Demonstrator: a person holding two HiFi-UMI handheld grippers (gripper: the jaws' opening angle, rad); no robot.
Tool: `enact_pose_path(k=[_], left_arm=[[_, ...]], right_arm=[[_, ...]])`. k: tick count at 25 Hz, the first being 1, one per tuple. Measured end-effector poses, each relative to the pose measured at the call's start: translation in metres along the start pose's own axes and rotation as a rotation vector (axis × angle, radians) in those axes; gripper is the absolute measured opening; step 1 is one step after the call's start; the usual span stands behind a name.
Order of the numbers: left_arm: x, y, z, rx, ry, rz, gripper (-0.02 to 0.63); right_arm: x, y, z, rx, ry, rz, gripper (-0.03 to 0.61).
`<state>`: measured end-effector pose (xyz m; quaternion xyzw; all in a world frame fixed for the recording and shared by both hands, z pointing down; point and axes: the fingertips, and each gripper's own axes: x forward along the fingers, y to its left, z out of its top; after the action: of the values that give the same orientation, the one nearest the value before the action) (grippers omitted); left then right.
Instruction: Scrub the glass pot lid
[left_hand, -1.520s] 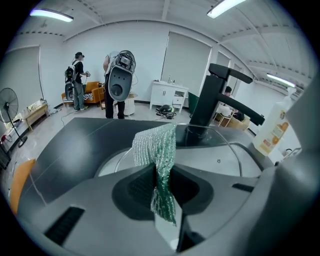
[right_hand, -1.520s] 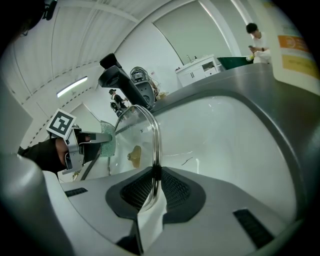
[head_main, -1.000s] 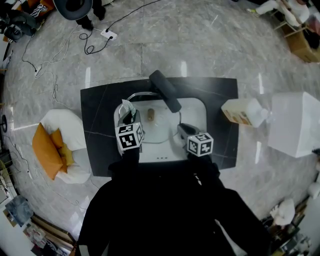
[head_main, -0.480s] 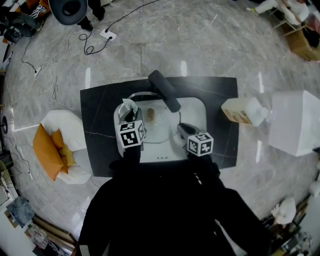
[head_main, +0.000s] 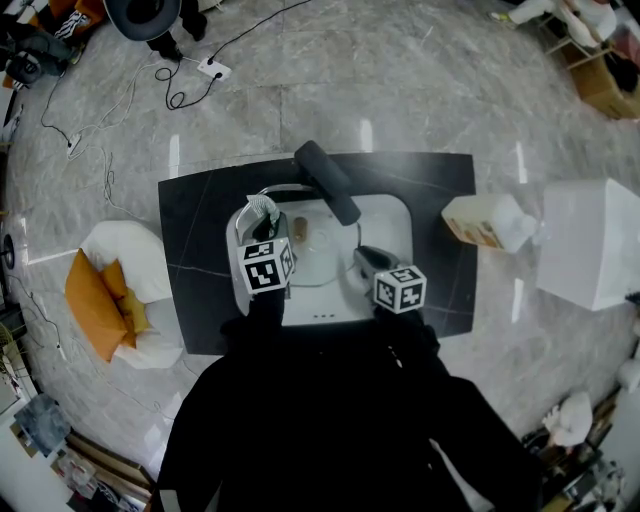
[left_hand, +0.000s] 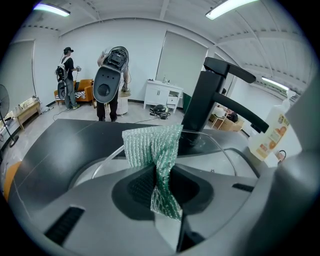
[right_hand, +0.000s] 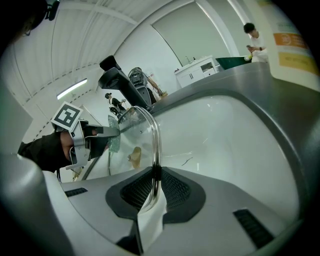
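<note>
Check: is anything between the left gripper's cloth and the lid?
Nothing visible. The green cloth in the left gripper sits right at the lid's rim, with no object between. The faucet stands behind the lid; the right gripper clamps its rim elsewhere.

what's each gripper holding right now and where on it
The left gripper pinches the green scrub cloth near its lower end; the right gripper clamps the glass pot lid by its metal rim.

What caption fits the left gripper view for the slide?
Left gripper, jaws shut on a green mesh scrub cloth, facing the glass pot lid and black faucet.
</note>
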<state>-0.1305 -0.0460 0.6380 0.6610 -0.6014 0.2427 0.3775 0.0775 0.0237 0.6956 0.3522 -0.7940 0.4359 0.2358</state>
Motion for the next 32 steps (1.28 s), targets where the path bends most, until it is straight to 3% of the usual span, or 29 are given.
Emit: enact_pose_path(k=[32], left_arm=[[0.012, -0.028, 0.0, 0.029, 0.021, -0.058, 0.066]], right_arm=[[0.002, 0.001, -0.001, 0.005, -0.005, 0.011, 0.055]])
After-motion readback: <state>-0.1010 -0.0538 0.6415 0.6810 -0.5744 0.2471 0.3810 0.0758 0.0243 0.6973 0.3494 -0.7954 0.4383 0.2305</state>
